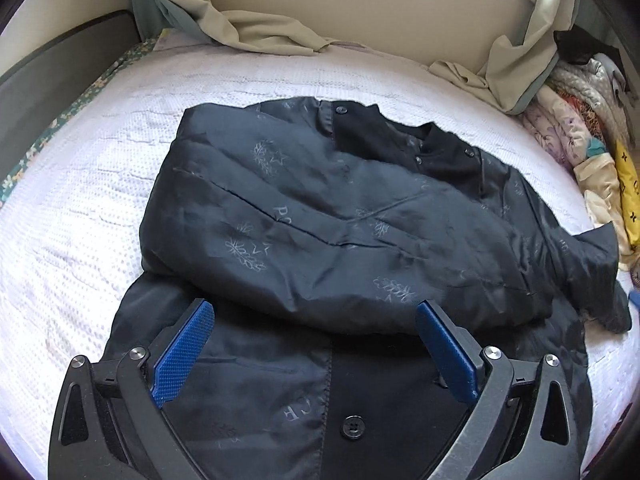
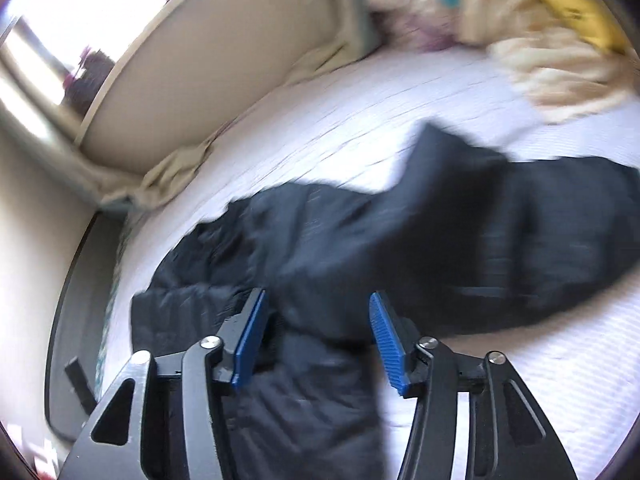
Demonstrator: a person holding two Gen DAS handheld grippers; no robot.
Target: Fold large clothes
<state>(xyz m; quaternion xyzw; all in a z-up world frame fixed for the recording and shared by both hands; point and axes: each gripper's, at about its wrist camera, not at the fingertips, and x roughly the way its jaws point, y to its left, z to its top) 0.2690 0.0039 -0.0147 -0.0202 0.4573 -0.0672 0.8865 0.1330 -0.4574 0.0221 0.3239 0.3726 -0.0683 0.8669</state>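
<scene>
I see the dark jacket (image 1: 340, 220) lying across the middle of the left wrist frame on the white bedspread (image 1: 100, 184), and I judge the fold to be partly done. One side of it, its patterned lining showing, is laid over the body, its folded edge running across just above my left gripper (image 1: 314, 314). The collar with its buttons sits toward the upper right of centre. At the bottom of the frame the hem and button placket are flat and unfolded, and at the right edge a loose piece of the jacket juts out onto the bedspread.

My left gripper has its jaws spread wide over the lower part, with nothing between the blue pads (image 1: 184, 344). In the blurred right wrist view, my right gripper (image 2: 316, 300) stands partly open above the dark fabric, and I see nothing pinched in it.

By my estimate, the loose piece at the right has yet to be tucked in and the lower half brought up. The pile of other clothes (image 1: 584, 128) at the upper right looks unfolded.
</scene>
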